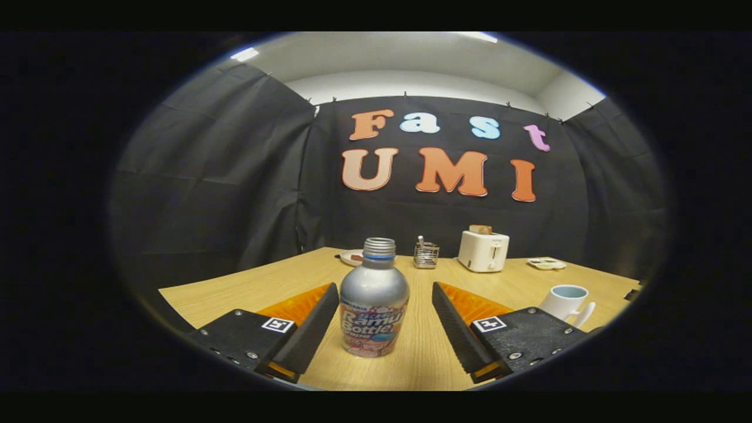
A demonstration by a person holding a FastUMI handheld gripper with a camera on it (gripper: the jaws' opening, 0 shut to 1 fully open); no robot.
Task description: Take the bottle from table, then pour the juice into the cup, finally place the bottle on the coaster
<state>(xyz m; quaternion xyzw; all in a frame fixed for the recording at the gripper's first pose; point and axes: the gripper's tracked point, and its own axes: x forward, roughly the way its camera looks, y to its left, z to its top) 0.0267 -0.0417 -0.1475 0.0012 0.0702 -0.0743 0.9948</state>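
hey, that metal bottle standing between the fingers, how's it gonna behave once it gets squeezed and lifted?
The metal bottle looks rigid, so it should hold shape under the open tool. Its smooth, rounded body may slip or twist between the fingers. It stands tall and uncapped on the table, so a sideways nudge could tip it and spill.

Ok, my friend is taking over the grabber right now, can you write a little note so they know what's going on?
Gripper: open, fingers either side of the silver metal bottle with the uncapped neck, not pressing it.
Bottle: upright on the light wooden table, between the fingers.
White ceramic cup with a handle: on the table, beyond the right finger.
Coaster: I can't pick it out from here.
Done: gripper lined up on the bottle.
Left: close on the bottle, lift, pour into the cup, set the bottle on the coaster.
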